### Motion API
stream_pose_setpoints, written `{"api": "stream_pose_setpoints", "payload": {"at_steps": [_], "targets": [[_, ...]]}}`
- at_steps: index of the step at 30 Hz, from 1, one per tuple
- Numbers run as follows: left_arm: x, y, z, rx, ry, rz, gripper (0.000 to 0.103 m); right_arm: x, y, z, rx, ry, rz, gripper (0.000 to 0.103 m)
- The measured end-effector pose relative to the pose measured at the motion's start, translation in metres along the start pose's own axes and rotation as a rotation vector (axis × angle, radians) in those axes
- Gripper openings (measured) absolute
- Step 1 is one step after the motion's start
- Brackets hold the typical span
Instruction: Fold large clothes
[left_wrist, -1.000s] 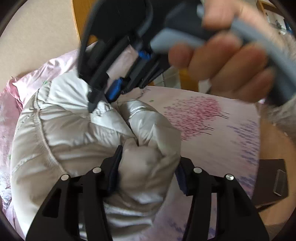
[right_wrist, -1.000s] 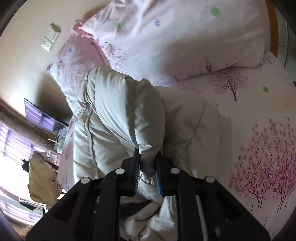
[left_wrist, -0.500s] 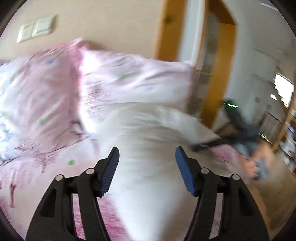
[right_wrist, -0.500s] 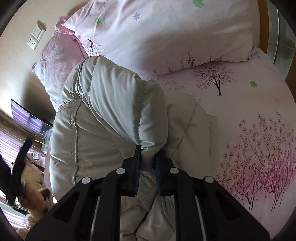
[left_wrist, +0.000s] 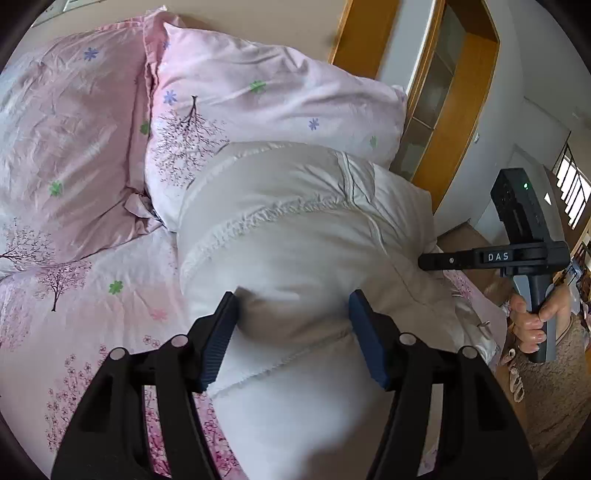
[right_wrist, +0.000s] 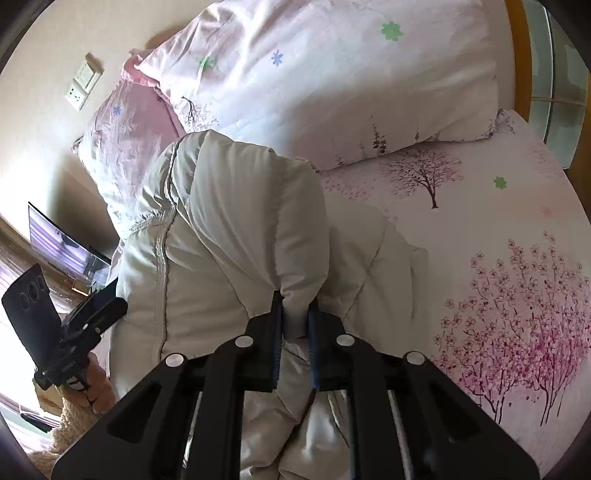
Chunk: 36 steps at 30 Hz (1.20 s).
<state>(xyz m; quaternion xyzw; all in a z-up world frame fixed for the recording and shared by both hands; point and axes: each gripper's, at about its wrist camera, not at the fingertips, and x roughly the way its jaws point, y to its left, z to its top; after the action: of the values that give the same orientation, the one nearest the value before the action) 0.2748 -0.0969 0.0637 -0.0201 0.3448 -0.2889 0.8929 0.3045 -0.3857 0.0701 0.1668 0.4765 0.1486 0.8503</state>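
White and puffy, the quilted down jacket (left_wrist: 295, 236) lies bunched on the bed with its pink blossom-print sheet (left_wrist: 66, 295), filling the centre of the left wrist view and resting against the pale pink flowered pillow (left_wrist: 266, 92) at the top. The left gripper (left_wrist: 293, 339) has a thick roll of the jacket between its blue-padded fingers (left_wrist: 218, 343), which stand wide and press into the padding on both sides. In the right wrist view the right gripper (right_wrist: 295, 339) sits at lower centre, its fingers (right_wrist: 275, 332) clenched tight on a narrow fold of the jacket's edge. A hand (left_wrist: 532, 321) holds that gripper's grey handle at the right edge of the left view
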Motion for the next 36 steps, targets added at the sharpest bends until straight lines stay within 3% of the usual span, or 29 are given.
{"api": "stream_pose_setpoints", "payload": {"at_steps": [10, 14, 17, 22, 36], "targets": [[0.022, -0.032, -0.002, 0.077, 0.046, 0.044, 0.066, 0.014, -0.024, -0.006, 0.078, 0.023, -0.015, 0.013], [0.029, -0.040, -0.002, 0.099, 0.067, 0.070, 0.068, 0.021, -0.032, -0.008, 0.103, 0.035, -0.033, 0.019], [0.032, -0.042, -0.004, 0.107, 0.081, 0.078, 0.070, 0.007, -0.027, -0.013, 0.089, -0.006, -0.058, 0.024], [0.033, -0.035, -0.004, 0.087, 0.092, 0.059, 0.071, -0.018, -0.028, -0.030, 0.115, -0.028, 0.044, 0.040], [0.033, -0.035, -0.004, 0.082, 0.093, 0.053, 0.072, -0.022, -0.030, -0.074, 0.119, 0.003, 0.184, 0.037]]}}
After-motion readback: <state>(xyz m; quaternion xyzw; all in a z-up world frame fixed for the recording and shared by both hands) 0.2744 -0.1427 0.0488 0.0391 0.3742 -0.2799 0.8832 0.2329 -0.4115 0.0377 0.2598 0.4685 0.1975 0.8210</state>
